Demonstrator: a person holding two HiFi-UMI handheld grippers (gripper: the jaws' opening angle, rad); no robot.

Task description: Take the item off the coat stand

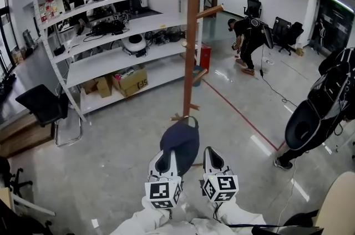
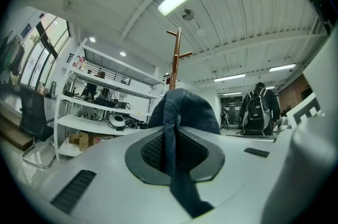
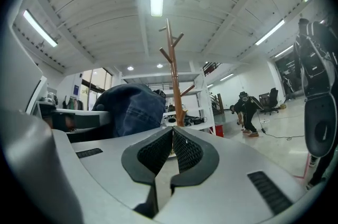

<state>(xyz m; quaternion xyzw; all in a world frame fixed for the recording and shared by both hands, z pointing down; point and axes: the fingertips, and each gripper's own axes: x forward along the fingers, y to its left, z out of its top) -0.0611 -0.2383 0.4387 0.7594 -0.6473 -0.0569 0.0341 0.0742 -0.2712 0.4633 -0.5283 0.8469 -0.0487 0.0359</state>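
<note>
Left hand-held gripper [image 1: 165, 161] is pinched tight on a strip of the blue denim item [image 1: 180, 139]. The item bulges just ahead of its jaws, low in the middle of the head view. The coat stand [image 1: 191, 34] rises right behind it, toward the top. My right hand-held gripper [image 1: 211, 161] sits beside, jaws together on nothing. I think pulling back toward me matters next.

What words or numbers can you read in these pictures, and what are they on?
Nothing reads clearly.
Cardboard box: a dark print, too blurred to read.
Papers at the left end of the shelving: too small to read.
Marker cubes: black-and-white square patterns only, no words.
</note>
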